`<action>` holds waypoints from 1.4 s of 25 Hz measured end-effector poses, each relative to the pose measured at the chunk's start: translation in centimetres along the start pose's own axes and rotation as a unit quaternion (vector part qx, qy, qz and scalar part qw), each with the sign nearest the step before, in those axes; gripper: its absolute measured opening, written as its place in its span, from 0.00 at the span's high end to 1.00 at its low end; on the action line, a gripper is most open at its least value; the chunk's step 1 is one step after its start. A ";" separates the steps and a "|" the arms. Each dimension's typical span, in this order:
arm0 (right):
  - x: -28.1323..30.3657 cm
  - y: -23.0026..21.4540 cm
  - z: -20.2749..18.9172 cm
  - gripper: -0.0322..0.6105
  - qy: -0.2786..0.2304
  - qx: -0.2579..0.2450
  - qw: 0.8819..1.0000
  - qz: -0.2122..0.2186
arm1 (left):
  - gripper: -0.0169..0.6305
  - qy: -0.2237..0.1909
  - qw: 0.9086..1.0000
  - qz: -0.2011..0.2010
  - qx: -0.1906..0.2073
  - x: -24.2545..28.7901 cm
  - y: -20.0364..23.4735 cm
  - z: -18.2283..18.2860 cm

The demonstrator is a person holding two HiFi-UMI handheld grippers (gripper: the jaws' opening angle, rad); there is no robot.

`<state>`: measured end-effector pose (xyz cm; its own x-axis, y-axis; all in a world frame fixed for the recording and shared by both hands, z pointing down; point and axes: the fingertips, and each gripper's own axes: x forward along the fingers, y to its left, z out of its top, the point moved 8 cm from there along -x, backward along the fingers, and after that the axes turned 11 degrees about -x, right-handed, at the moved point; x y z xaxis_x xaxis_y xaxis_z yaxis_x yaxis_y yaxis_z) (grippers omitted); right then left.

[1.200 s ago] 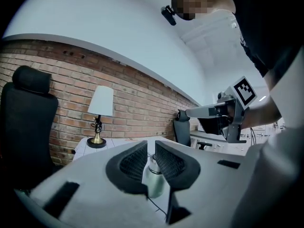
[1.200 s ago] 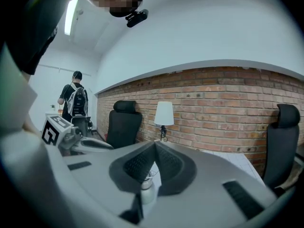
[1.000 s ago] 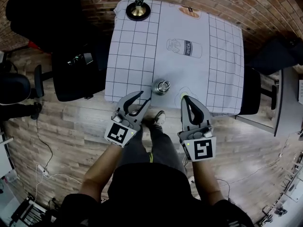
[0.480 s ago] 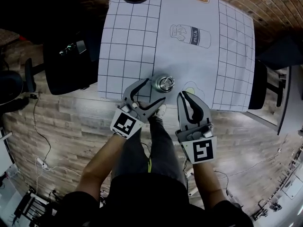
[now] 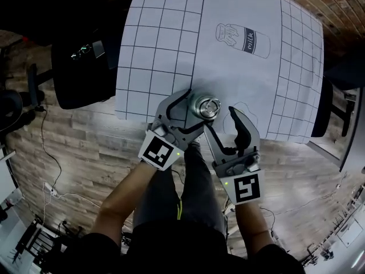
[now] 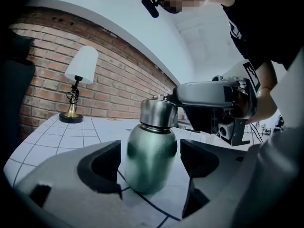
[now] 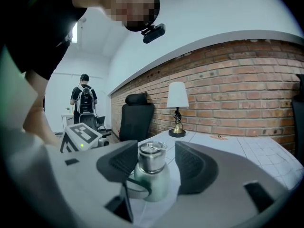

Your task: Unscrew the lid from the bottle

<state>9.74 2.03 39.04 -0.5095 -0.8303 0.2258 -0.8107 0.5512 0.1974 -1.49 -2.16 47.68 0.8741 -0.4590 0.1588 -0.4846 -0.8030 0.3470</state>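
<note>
A small green bottle (image 6: 151, 158) with a steel lid (image 5: 205, 105) stands upright near the table's front edge. My left gripper (image 5: 193, 111) reaches in from the left, and its jaws have just been opening. The bottle's body sits between them, with a gap at each pad (image 6: 107, 161). My right gripper (image 5: 220, 120) comes from the front right, and its jaws have also just been opening. In the right gripper view the lid (image 7: 152, 156) stands between the pads (image 7: 188, 163), and neither pad touches it. Nothing is gripped.
The table (image 5: 159, 50) wears a white cloth with a black grid and a printed milk bottle (image 5: 244, 39). A lamp (image 6: 78, 80) stands at its far end by the brick wall. A black office chair (image 5: 80, 67) is at the table's left. A person with a backpack (image 7: 84, 101) stands far off.
Both grippers have moved forward and down to the bottle. The left jaws opened wide round its body. The right jaws, shut before, now stand open beside the lid.
</note>
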 end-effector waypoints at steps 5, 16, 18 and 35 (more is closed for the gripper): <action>0.8 0.2 -0.8 0.54 -0.001 -0.003 1.000 0.010 | 0.40 0.001 1.000 0.007 0.008 0.3 0.0 0.1; 2.4 0.5 -0.9 0.53 0.013 -0.011 0.999 0.029 | 0.40 0.011 1.000 0.008 0.014 1.4 -0.2 0.3; 2.7 0.4 -0.9 0.52 0.014 -0.007 0.999 0.029 | 0.40 0.011 1.000 0.011 0.014 1.5 -0.2 0.3; 3.8 0.7 -2.1 0.53 0.006 -0.022 0.998 0.061 | 0.40 0.006 1.000 0.014 0.016 1.6 -0.2 0.1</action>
<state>7.77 -0.58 42.01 -0.5990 -0.7564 0.2628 -0.7299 0.6507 0.2095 -0.05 -2.78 47.79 0.8607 -0.4765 0.1793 -0.5091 -0.8020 0.3124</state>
